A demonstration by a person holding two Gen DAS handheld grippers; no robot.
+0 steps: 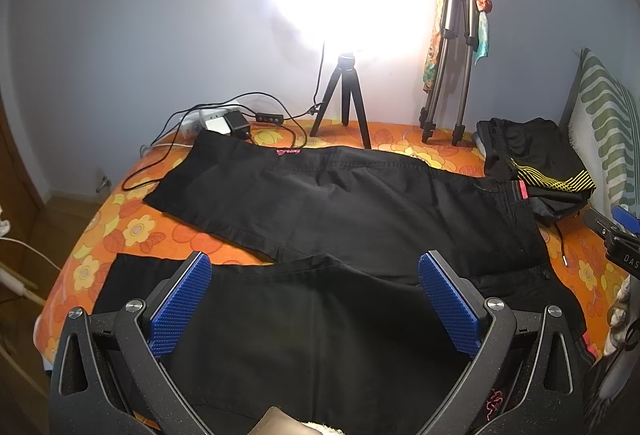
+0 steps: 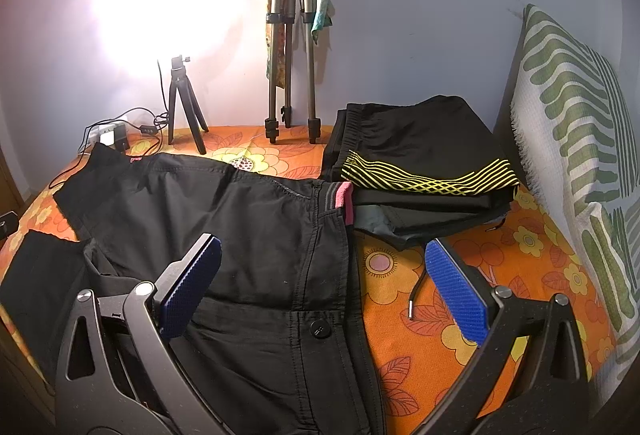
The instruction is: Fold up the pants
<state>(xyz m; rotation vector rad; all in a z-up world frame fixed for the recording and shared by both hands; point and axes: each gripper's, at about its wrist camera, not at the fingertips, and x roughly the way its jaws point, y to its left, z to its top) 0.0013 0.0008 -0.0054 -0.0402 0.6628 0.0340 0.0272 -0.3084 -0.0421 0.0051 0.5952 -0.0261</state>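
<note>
Black pants (image 1: 360, 203) lie spread on the bed (image 1: 132, 223), long axis left-right, waistband right, legs left. Left gripper (image 1: 314, 299) fingers apart over near leg; right gripper (image 2: 324, 291) fingers apart straddling waistband, probably not touching, nearer the button (image 2: 319, 329)

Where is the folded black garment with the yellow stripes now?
In the right wrist view, the folded striped garment lies far right on the bed, beside the pants' waistband and near the green-patterned pillow.
</note>
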